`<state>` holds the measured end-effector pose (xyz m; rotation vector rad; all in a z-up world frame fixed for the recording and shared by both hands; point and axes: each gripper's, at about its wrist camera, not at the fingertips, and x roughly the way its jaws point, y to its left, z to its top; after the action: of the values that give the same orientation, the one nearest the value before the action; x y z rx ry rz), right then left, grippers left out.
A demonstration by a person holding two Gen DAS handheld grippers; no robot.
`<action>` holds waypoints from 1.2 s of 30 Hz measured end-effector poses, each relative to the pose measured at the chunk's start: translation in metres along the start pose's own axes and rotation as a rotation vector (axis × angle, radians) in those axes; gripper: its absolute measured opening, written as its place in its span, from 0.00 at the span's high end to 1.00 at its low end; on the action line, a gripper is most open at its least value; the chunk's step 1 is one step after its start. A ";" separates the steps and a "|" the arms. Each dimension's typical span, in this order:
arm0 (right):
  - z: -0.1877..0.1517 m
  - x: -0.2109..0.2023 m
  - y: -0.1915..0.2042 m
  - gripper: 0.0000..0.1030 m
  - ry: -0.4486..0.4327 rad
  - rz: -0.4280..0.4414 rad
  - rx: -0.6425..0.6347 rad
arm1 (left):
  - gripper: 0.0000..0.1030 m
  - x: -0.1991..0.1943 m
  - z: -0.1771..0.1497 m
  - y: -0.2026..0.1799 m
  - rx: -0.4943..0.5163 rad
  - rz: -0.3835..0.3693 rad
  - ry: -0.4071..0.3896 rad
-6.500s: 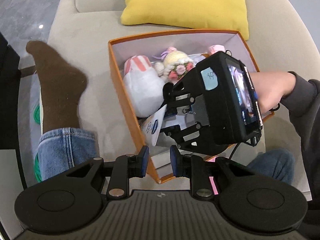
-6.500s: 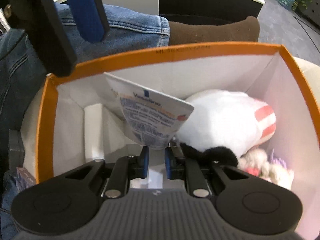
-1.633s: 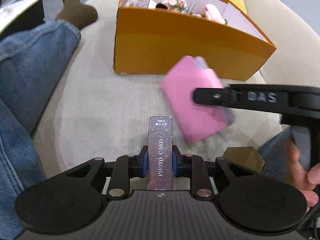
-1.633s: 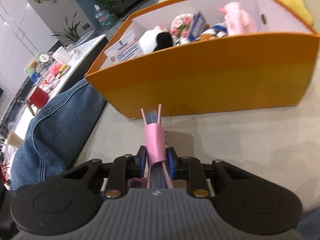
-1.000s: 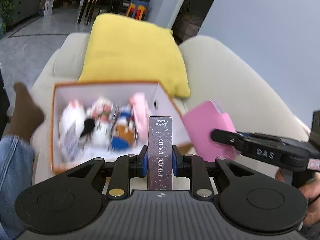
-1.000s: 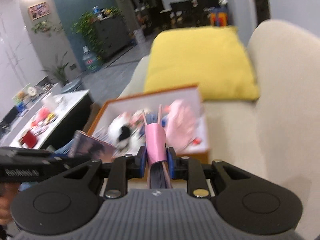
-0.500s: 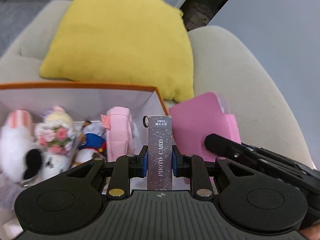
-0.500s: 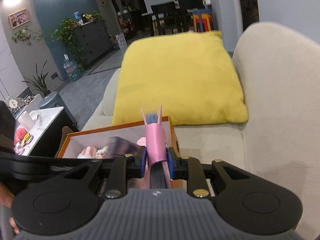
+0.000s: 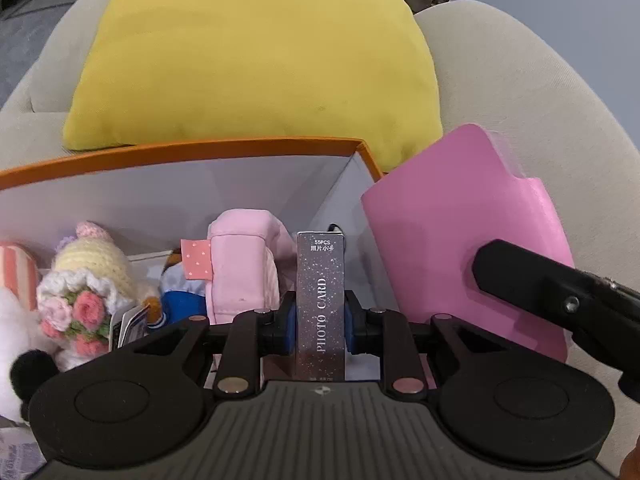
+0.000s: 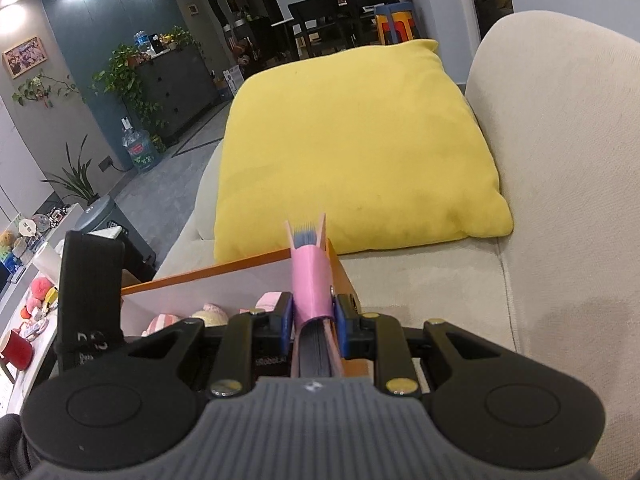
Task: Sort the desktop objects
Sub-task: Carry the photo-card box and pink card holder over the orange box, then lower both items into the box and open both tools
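Note:
My left gripper [image 9: 320,320] is shut on a glittery grey "PHOTO CARD" box [image 9: 321,300], held over the right end of the orange storage box [image 9: 180,150]. My right gripper [image 10: 312,326] is shut on a pink card holder [image 10: 310,284] with blue leaves inside, above the box's right corner [image 10: 224,270]. The holder also shows in the left wrist view [image 9: 460,248], beside the box's right wall. Inside the box lie a pink pouch [image 9: 244,264], a crocheted flower doll [image 9: 80,292] and a white plush [image 9: 12,344].
A yellow cushion [image 9: 256,52] lies behind the box on the beige sofa [image 10: 552,184]. The left gripper's body [image 10: 90,300] stands at the left of the right wrist view. A side table with small items [image 10: 24,320] is far left.
Both grippers have carried their items from the sofa seat up over the orange box and have come lower and closer to its right end. Both grips are unchanged.

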<state>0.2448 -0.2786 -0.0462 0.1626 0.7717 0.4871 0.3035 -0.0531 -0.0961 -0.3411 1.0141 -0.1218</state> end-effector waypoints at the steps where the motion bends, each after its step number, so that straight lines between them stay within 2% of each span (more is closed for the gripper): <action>1: 0.000 0.002 0.000 0.78 0.005 0.004 0.006 | 0.75 -0.001 0.003 -0.002 0.008 0.027 -0.009; 3: -0.001 0.007 0.001 0.78 0.020 0.013 0.019 | 0.75 -0.004 0.001 0.000 0.024 0.074 -0.030; 9: -0.003 0.022 0.014 0.78 0.053 -0.005 -0.010 | 0.75 -0.009 -0.001 0.016 0.002 0.121 -0.055; 14: -0.003 0.037 0.021 0.78 0.078 -0.014 -0.024 | 0.75 -0.014 0.001 0.042 -0.110 0.045 -0.055; 19: -0.001 0.046 0.033 0.78 0.065 -0.071 -0.105 | 0.75 -0.017 -0.002 0.057 -0.195 -0.007 -0.062; 22: -0.001 0.052 0.046 0.78 0.072 -0.109 -0.221 | 0.75 -0.012 0.004 0.062 -0.230 -0.020 -0.068; 27: -0.001 0.057 0.054 0.77 0.076 -0.139 -0.317 | 0.75 -0.014 0.005 0.063 -0.273 -0.028 -0.074; 33: -0.002 0.070 0.046 0.72 0.091 -0.152 -0.294 | 0.75 -0.018 0.006 0.064 -0.293 -0.043 -0.067; 36: -0.002 0.072 0.046 0.66 0.082 -0.161 -0.307 | 0.75 -0.016 0.007 0.066 -0.306 -0.047 -0.066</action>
<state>0.2709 -0.2038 -0.0781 -0.2045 0.7734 0.4547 0.2970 0.0145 -0.1018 -0.6441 0.9599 0.0033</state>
